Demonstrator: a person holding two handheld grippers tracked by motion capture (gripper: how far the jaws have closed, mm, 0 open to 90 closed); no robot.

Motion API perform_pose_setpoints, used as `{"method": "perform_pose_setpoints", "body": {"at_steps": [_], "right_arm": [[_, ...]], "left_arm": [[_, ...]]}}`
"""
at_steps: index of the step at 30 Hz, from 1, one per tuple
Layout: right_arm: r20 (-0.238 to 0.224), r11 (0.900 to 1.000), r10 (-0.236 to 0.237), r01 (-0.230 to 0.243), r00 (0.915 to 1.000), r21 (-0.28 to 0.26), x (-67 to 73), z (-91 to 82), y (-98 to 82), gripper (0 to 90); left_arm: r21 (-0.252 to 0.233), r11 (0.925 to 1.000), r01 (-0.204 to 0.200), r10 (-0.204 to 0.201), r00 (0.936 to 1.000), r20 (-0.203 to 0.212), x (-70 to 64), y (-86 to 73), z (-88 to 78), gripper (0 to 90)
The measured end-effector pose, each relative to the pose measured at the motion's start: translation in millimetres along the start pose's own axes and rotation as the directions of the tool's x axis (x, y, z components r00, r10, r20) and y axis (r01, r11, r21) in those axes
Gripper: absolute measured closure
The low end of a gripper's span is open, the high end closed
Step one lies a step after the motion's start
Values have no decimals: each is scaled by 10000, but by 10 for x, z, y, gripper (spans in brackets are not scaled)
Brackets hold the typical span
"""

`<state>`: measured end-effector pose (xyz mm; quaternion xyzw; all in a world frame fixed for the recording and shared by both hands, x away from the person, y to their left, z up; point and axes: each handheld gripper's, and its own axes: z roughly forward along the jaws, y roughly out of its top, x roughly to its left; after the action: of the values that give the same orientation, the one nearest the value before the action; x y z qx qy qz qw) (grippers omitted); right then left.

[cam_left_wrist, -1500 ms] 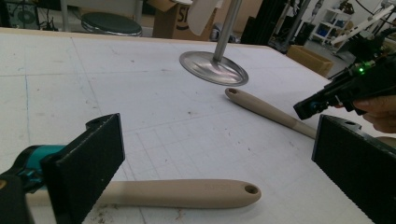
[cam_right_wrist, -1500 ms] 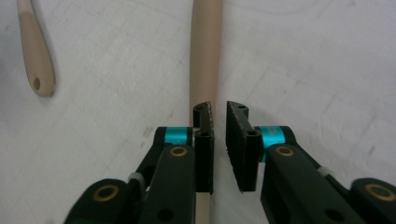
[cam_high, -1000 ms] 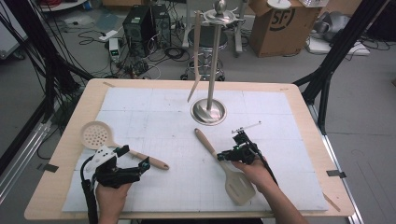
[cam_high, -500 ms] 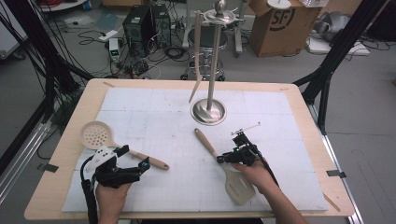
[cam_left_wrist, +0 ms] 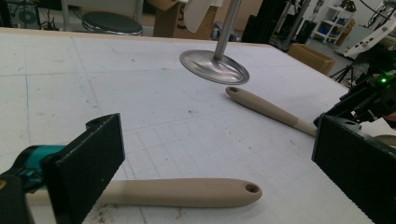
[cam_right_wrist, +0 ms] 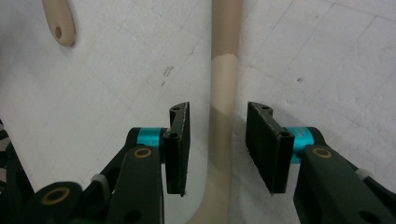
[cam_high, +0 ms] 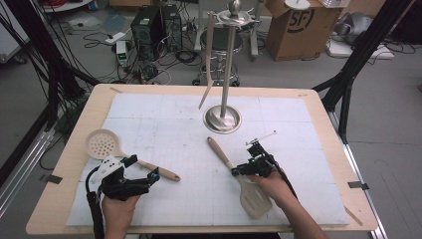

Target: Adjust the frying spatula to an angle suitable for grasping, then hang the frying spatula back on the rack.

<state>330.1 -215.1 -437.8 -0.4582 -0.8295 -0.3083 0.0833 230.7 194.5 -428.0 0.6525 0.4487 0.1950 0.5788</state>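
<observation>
The slotted spatula [cam_high: 244, 181] lies flat on the surface [cam_high: 164, 119], front right, handle pointing up toward the stand, blade under the person's right hand. The right tongs [cam_right_wrist: 218, 140] straddle its neck, and there's a clear gap at both pads: released, not pressing. Their jaws have just been opening, neck between them. So we're at the grasp itself; next comes a squeeze onto that neck, centred so the spatula won't swivel when it's lifted.

Over at front left, the skimmer spoon [cam_high: 102, 144] lies on the surface, its handle [cam_left_wrist: 187, 192] running out beneath the left tongs [cam_left_wrist: 224, 154], which stand wide apart above it, gripping nothing.

Behind both, the utensil stand [cam_high: 223, 118] rises mid-surface, one pale utensil [cam_high: 209, 59] already hanging from its top. I'd judge that's where these two are headed. No bowls or bins on the surface.
</observation>
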Motion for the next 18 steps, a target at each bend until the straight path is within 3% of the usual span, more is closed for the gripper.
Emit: {"method": "perform_pose_setpoints", "body": {"at_steps": [12,14,18], "right_arm": [[22,9998,-144,144,9999,139,26,38,12,633],[121,9994,-305,303,9995,194,47,49,17,644],[833,9951,-935,903,9921,407,138,77,32,672]], "left_arm": [[24,10000,-29,29,10000,25,-2,1,3,30],[35,10000,-28,27,10000,25,-3,1,6,30],[64,10000,-54,54,10000,27,-14,-1,12,30]]}}
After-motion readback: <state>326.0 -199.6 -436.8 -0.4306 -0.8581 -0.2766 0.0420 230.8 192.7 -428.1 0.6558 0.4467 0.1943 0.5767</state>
